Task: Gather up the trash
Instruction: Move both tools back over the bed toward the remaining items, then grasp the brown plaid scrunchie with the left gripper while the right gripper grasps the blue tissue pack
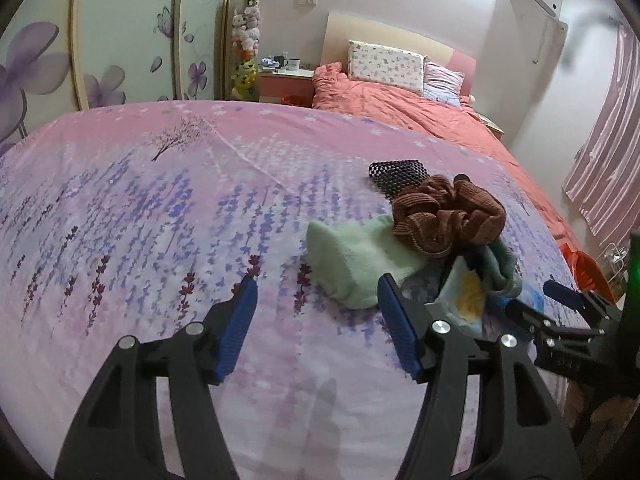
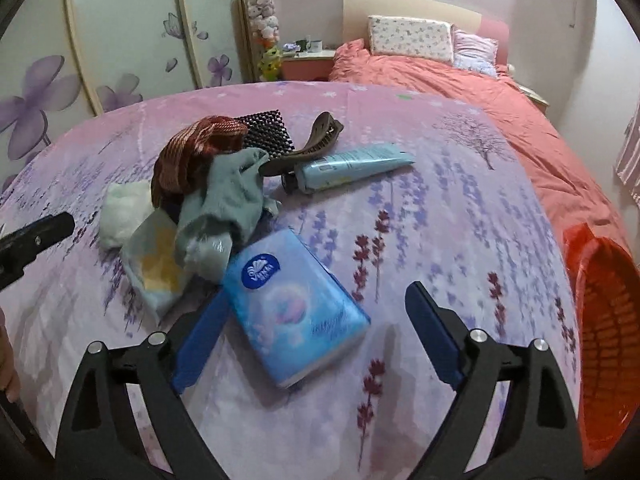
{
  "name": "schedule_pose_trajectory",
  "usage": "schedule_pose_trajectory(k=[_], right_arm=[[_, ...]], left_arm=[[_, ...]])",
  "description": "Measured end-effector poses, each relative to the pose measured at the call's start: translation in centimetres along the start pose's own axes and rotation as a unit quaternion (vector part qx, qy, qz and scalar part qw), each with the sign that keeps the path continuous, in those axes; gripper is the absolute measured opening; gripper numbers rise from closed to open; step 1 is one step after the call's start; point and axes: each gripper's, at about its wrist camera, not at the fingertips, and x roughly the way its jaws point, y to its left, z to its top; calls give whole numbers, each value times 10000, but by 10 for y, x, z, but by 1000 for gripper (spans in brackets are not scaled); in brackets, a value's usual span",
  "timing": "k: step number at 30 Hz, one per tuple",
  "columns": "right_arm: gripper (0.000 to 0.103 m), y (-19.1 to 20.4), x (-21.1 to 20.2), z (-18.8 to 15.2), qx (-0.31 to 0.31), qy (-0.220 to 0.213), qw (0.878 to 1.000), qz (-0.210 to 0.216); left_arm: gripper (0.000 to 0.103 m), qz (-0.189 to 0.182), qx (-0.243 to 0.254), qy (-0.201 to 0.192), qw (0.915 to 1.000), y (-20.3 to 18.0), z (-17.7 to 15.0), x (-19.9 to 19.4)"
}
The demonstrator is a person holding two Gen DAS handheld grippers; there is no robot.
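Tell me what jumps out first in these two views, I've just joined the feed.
A heap of small things on the lavender-print bedspread: a rust-brown scrunchie on grey-green socks, with a blue tissue pack nearest, between the right gripper's open jaws. At the bed's right edge stands an orange basket. The left gripper is open over bare cloth.
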Motion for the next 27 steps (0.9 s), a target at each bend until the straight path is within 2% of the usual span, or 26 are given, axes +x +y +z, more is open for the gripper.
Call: schedule_pose_trajectory(k=[1, 3, 5, 9, 11, 13, 15, 19, 22, 27], right_arm=[[76, -1, 2, 1, 31, 68, 9999, 122], [66, -1, 2, -3, 56, 97, 9996, 256], [63, 0, -3, -8, 25, 78, 9999, 138], [62, -16, -15, -20, 336, 39, 9993, -181], [62, -38, -21, -25, 775, 12, 9958, -495], [62, -56, -27, -30, 1210, -69, 9916, -446], [62, -56, -28, -31, 1266, -87, 9910, -423], [63, -44, -25, -30, 1057, 15, 9921, -672], [64, -40, -25, -30, 1019, 37, 9922, -718], [64, -43, -27, -31, 1053, 24, 9921, -677]], left_arm=[[62, -25, -26, 16, 10000, 0, 1, 1], [62, -88, -65, 32, 9999, 0, 2, 1], [62, -138, -57, 29, 9999, -6, 3, 1], [62, -276, 61, 27, 9996, -30, 8, 4], [62, -349, 143, 19, 9993, -45, 10, 6], [62, -434, 201, 39, 9988, -60, 13, 10], [62, -511, 247, 53, 9984, -78, 18, 15], [62, -565, 310, 34, 9979, -104, 29, 25], [60, -481, 367, -3, 9982, -115, 34, 32], [21, -295, 472, 145, 9983, -124, 42, 50]])
